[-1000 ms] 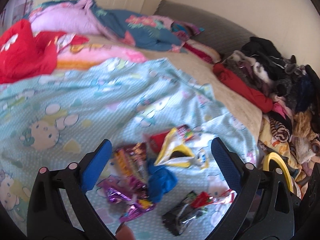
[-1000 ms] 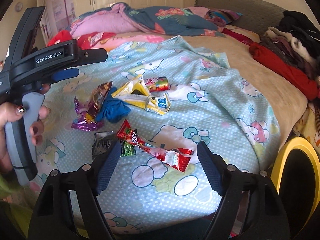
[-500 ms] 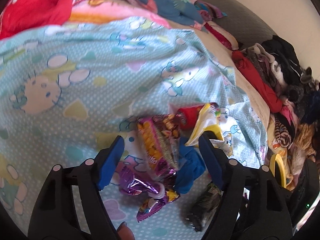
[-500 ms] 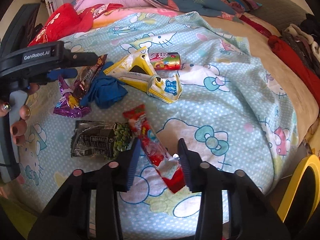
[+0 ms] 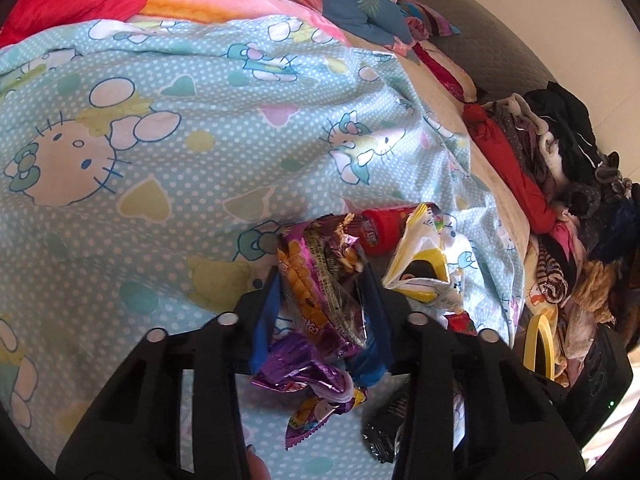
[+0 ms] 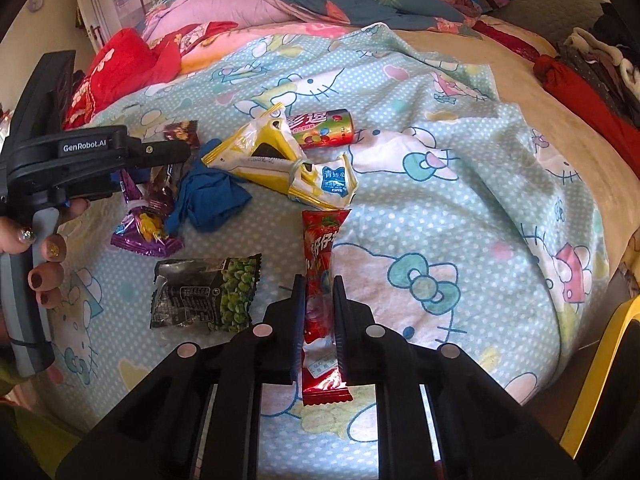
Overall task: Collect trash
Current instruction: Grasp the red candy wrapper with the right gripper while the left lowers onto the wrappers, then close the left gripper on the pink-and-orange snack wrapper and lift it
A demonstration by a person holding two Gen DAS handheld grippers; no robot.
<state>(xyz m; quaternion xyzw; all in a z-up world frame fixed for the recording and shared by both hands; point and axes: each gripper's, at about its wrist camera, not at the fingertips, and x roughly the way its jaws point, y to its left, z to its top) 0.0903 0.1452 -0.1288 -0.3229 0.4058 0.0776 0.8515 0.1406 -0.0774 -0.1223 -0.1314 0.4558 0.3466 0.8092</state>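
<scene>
Both hand-held grippers are down on the bed, each taking one piece of the litter so two go in one trip, as I judge it. The left hand-held gripper (image 5: 320, 312) is closing narrow around a purple snack bag (image 5: 316, 280), which stands crumpled between its blue pads. The right hand-held gripper (image 6: 316, 320) is closing on a long red wrapper (image 6: 320, 280), gripped across its narrow width, the easy way to pinch a flat strip off soft bedding.

The trash lies bunched on the blue cartoon sheet (image 6: 460, 208), toward the near edge of the bed, well away from the clothes along the far side. Counted: one purple snack bag, one red wrapper, one green pea packet (image 6: 208, 296), one yellow bag (image 6: 280, 160), one red tube (image 6: 324, 128), and one blue cloth (image 6: 208, 200). A yellow bin rim (image 6: 600, 360) shows at the bed's right corner, likely where it all goes.
</scene>
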